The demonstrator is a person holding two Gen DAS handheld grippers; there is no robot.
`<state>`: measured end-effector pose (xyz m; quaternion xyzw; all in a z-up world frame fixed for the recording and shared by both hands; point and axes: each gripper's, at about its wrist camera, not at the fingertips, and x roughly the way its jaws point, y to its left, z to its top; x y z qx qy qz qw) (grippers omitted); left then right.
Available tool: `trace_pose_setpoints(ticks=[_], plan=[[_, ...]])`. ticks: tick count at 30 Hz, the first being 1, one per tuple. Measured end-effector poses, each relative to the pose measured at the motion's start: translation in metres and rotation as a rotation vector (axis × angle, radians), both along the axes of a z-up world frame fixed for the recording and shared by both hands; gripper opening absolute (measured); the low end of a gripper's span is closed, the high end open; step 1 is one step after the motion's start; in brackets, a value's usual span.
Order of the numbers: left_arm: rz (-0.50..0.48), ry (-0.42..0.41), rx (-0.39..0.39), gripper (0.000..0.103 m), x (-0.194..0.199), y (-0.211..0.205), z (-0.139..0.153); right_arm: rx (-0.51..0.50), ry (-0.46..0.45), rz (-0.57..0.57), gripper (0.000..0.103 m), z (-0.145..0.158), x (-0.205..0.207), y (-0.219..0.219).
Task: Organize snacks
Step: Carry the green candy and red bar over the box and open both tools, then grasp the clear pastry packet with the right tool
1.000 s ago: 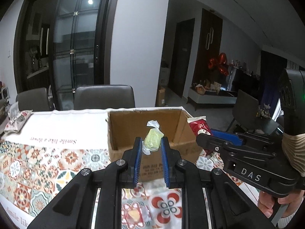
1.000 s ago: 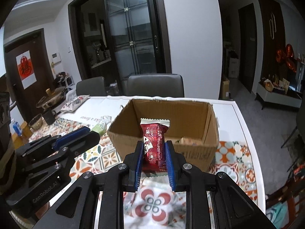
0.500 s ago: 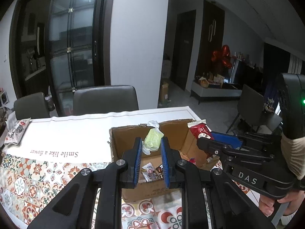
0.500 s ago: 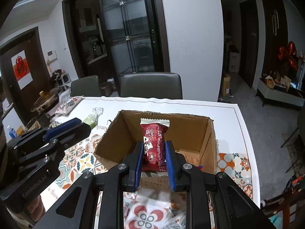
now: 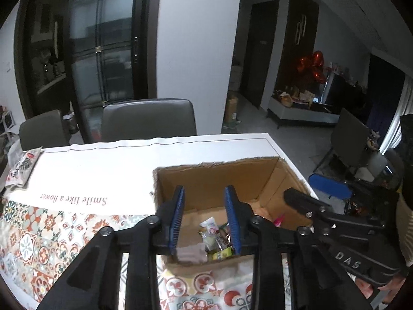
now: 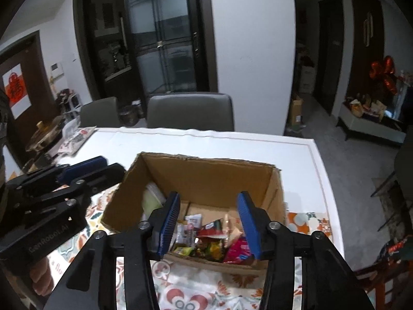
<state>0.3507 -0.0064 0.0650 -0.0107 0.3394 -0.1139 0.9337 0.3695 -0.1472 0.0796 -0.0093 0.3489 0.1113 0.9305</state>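
- The snacks (image 6: 206, 240) lie in a loose heap on the floor of the cardboard box (image 6: 206, 170), which sits on the patterned tablecloth (image 5: 38, 235) near the table's right end; a pale green packet (image 6: 151, 201) leans against the box's left inner wall.
- Your left gripper (image 5: 204, 222) hangs over the near edge of the box with its blue pads spread and nothing between them.
- Your right gripper (image 6: 209, 222) hovers over the box as well, jaws wide apart and empty.
- Judged from this, you are at the release step: both claws are let go above the box and the packets rest inside.
- One more bag (image 5: 22, 164) lies well apart at the far left of the table (image 5: 129, 160), beside the grey chairs (image 5: 148, 121). It looks like the likeliest next pick.
- For that, lift both grippers clear of the cardboard rim first, then carry the left one across to the bag, keeping its jaws open until they straddle the packet.
- Whether other snacks wait outside these views, you cannot tell.
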Motion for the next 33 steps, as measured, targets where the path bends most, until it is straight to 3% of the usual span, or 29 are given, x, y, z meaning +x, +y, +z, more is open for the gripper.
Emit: trace_pose_setpoints(ticks=[13, 19, 26, 30, 33], plan=[[0.053, -0.012, 0.03, 0.039, -0.077, 0.027, -0.016, -0.007, -0.082, 0.051, 0.057, -0.009, -0.07, 0.019], [0.108, -0.015, 0.053, 0.041, -0.11, 0.045, -0.029, 0.026, -0.04, 0.095, 0.06, -0.03, -0.088, 0.031], [0.183, 0.026, 0.057, 0.052, -0.137, 0.066, -0.05, 0.049, 0.023, 0.152, 0.067, -0.059, -0.101, 0.052], [0.225, 0.061, 0.052, 0.053, -0.148, 0.078, -0.066, 0.053, 0.067, 0.177, 0.074, -0.076, -0.104, 0.064], [0.256, 0.082, 0.059, 0.053, -0.153, 0.084, -0.079, 0.043, 0.1, 0.195, 0.074, -0.091, -0.104, 0.074]])
